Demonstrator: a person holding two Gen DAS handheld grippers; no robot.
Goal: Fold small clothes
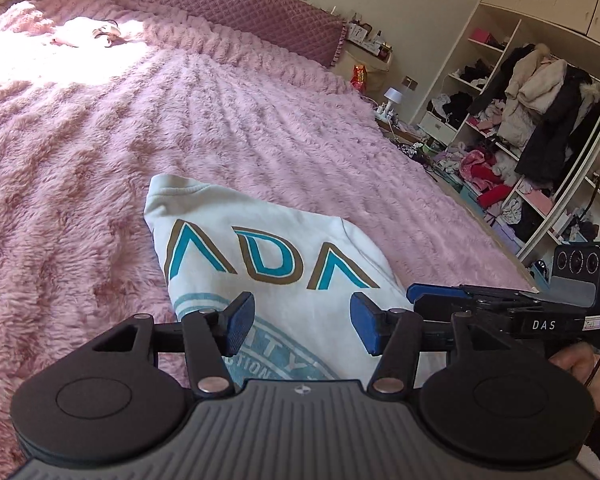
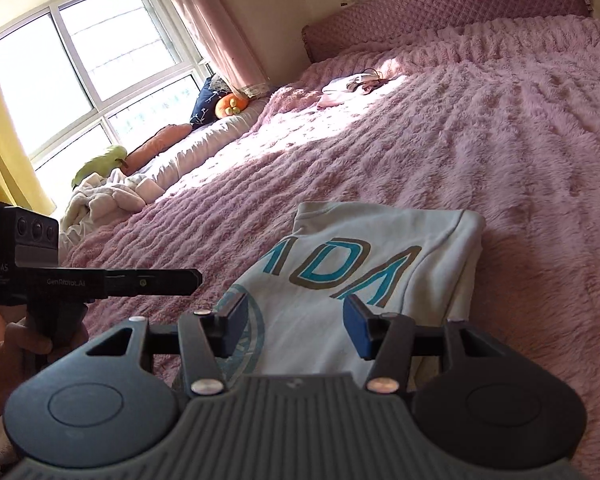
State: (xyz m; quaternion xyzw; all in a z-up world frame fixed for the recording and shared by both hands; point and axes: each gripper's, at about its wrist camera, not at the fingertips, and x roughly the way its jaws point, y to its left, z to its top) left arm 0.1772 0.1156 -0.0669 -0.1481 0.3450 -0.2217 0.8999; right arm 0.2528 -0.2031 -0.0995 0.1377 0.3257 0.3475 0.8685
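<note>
While both tongs hang over the near part of the garment, nothing gripped: left gripper [image 1: 302,326] jaws apart, blue pads [image 1: 239,322] clear of cloth, empty gap between. Right gripper [image 2: 294,326] likewise apart, nothing between pads [image 2: 356,330]. Each tool seen side-on in the other's view, held by a hand [image 1: 576,364] at the near edge.

White T-shirt [image 1: 268,240] with teal-and-brown lettering and round teal print lying on pink plush bedspread [image 1: 180,120], near edge of bed, already narrowed lengthwise; far end looks doubled over, right edge a rounded fold. Judged: side folds done, cross fold or final tidy pending.

For next fold: take near corners, one per tong, pinching all layers, not top layer only. Lift just clear of plush pile, which likely drags. Carry both corners far-ward level and together, lay onto far edge, release only after edges align. Risk: uneven lift skews stack; shallow pinch slips.

Far left, small pale garment [image 1: 100,34] in sun patch, well apart.
</note>
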